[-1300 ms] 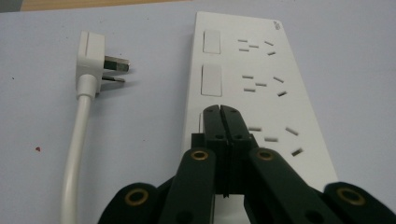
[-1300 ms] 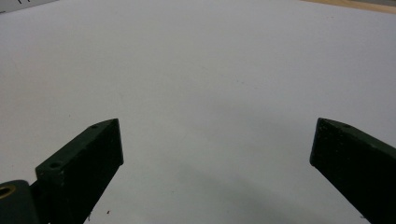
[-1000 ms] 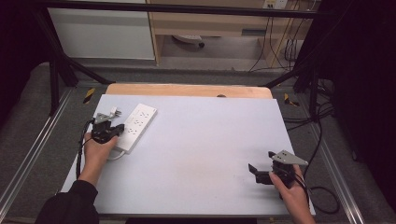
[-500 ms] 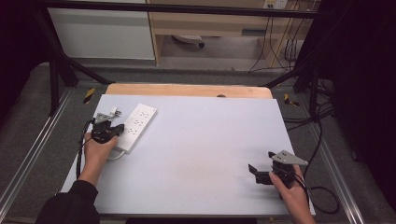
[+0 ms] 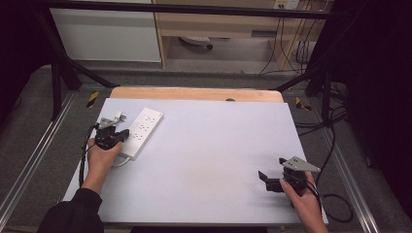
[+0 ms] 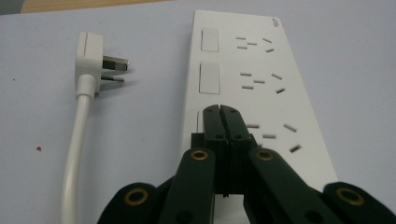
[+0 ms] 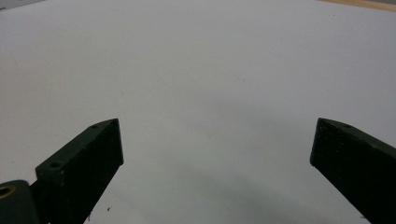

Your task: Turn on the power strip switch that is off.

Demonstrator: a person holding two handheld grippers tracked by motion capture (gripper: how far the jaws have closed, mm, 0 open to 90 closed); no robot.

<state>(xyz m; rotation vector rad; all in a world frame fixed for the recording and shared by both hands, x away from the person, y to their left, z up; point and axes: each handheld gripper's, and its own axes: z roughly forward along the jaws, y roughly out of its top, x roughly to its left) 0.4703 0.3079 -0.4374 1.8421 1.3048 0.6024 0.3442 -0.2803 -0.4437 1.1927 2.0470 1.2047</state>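
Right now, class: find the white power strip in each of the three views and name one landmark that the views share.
High view: the power strip lies left of centre, by the left gripper.
Left gripper view: upper centre to right, beneath the shut jaws.
Right gripper view: not in it.
Shared landmark: the pale table surface; also the white plug beside the strip.

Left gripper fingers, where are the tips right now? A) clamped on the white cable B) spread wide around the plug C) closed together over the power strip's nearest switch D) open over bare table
C: in the left gripper view the left gripper has its fingers pressed together, tips over the nearest rocker switch of the white power strip; the plug and its cable lie untouched to the side.
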